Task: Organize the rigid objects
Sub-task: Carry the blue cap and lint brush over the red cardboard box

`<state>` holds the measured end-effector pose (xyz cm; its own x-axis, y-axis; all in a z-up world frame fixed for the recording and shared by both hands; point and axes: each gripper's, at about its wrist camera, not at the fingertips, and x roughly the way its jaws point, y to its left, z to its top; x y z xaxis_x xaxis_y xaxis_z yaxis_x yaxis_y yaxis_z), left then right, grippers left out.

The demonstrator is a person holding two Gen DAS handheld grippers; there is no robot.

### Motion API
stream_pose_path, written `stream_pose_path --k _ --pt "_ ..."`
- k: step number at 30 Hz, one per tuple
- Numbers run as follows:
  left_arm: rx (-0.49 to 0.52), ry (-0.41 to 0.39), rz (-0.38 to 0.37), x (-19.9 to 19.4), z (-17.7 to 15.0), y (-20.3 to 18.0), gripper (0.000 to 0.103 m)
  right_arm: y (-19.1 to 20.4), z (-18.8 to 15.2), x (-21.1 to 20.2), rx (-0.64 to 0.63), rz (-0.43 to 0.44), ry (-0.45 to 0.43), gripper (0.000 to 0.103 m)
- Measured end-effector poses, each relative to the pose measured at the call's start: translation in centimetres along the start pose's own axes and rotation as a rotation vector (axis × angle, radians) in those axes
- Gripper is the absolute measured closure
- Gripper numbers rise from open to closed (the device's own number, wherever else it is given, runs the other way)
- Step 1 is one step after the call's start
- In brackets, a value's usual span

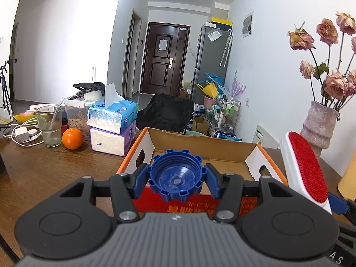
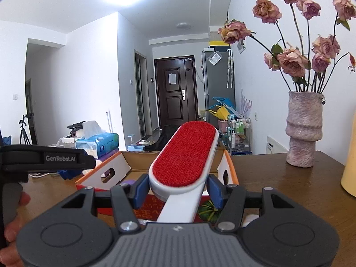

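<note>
My left gripper (image 1: 176, 179) is shut on a large blue notched screw cap (image 1: 176, 178), hollow side toward the camera, held just before the near wall of an open cardboard box (image 1: 207, 153) with orange rims. My right gripper (image 2: 178, 188) is shut on a white lint brush (image 2: 184, 155) with a red bristle face, tilted up and away over the box (image 2: 224, 169). The same brush (image 1: 304, 166) shows at the right of the left wrist view. The left gripper's black body (image 2: 44, 158) and a hand (image 2: 13, 222) appear at the left of the right wrist view.
On the brown wooden table (image 1: 55, 169) to the left stand stacked tissue packs (image 1: 113, 122), an orange (image 1: 72, 138), a glass (image 1: 49, 125) and chargers. A pink vase (image 2: 303, 129) of dried roses stands at the right. A small green pumpkin (image 2: 209, 211) lies beneath the right gripper.
</note>
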<state>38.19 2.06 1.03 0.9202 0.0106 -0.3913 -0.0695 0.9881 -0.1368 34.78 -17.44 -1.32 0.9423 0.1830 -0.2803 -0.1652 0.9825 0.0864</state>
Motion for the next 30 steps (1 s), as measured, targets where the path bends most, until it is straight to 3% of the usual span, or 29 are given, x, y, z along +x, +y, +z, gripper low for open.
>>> stream_pose_path --k 30 --pt "-0.006 0.04 0.064 10.1 3.4 1.3 0.047 0.1 2.6 11.5 -0.013 0.038 0.061 0.048"
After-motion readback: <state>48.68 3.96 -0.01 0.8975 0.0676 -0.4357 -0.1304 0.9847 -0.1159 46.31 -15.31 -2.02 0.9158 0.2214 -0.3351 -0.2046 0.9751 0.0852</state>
